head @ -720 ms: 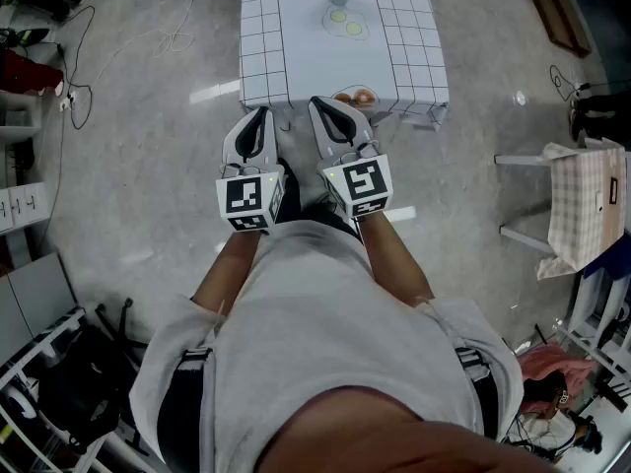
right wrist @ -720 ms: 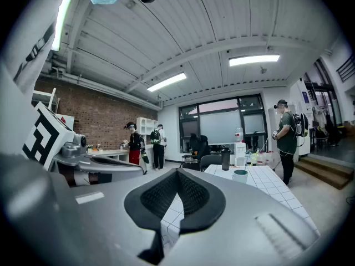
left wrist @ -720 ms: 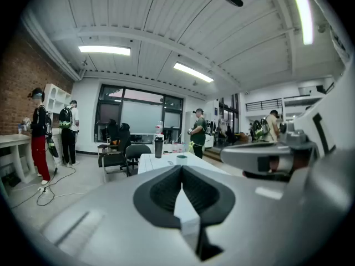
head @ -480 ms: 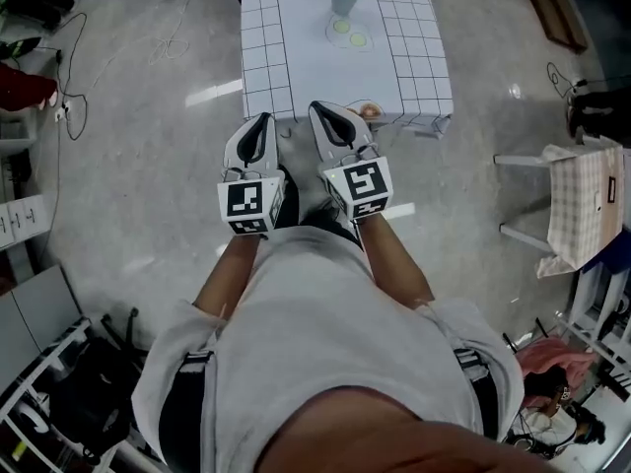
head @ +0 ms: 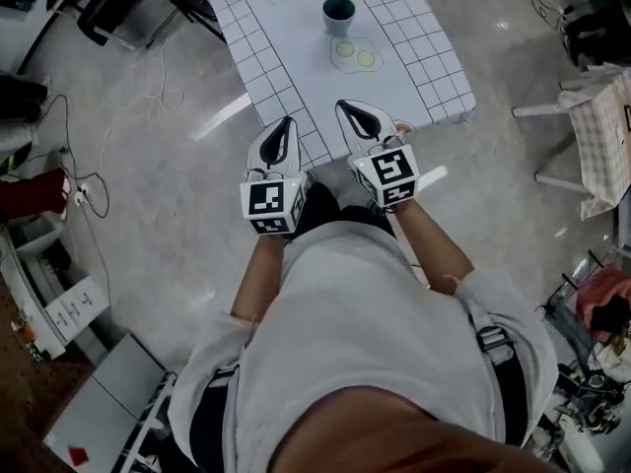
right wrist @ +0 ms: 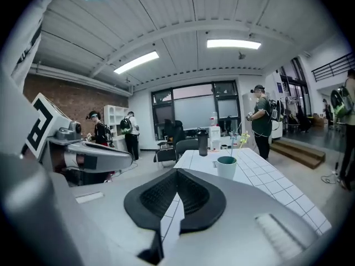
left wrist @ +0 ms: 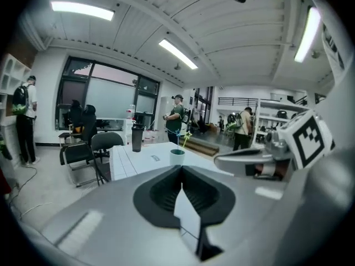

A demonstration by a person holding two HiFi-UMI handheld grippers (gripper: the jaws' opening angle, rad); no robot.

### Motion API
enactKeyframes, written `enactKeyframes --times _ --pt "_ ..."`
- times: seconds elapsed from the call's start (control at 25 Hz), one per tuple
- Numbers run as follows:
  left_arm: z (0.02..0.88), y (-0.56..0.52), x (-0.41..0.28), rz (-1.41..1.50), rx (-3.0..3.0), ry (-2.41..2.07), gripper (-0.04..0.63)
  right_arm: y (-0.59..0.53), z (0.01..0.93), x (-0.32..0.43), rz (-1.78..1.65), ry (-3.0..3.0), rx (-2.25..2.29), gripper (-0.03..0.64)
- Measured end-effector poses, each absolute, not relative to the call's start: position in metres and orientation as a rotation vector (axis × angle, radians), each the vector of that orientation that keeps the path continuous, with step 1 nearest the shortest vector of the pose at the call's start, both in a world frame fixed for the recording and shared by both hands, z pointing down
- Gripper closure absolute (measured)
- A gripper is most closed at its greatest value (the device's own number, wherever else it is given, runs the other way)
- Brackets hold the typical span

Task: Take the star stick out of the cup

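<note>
- Cup (head: 338, 13): pale sides, teal inside; upright on the far half of the white gridded table (head: 286, 77).
- Star stick (right wrist: 244, 137): thin, star-topped; stands tilted in the cup and rises above its rim.
- Left gripper (head: 285, 126): jaws closed together with nothing between them; held over the table's near edge, well apart from the cup.
- Right gripper (head: 351, 111): jaws closed together, empty; just beside the left gripper, also well short of the cup.
- Mat (head: 356, 55): pale, with two yellow-green discs; lies on the table between the cup and the grippers.
- Bottle (right wrist: 203, 142): dark, upright at the table's far end.
</note>
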State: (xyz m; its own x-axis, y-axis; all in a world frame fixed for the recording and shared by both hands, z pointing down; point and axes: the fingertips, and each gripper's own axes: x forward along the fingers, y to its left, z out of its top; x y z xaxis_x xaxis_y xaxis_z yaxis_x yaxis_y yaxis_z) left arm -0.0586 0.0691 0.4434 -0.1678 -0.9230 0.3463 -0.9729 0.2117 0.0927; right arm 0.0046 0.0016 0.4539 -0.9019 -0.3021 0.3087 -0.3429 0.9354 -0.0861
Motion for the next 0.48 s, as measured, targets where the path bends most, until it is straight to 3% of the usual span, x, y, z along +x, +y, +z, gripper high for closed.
enactKeyframes --times 0.48 --pt "0.447 0.003 -0.083 0.262 2.048 -1.854 0.592 -0.038 0.456 -0.006 0.260 -2.693 0.711 0.617"
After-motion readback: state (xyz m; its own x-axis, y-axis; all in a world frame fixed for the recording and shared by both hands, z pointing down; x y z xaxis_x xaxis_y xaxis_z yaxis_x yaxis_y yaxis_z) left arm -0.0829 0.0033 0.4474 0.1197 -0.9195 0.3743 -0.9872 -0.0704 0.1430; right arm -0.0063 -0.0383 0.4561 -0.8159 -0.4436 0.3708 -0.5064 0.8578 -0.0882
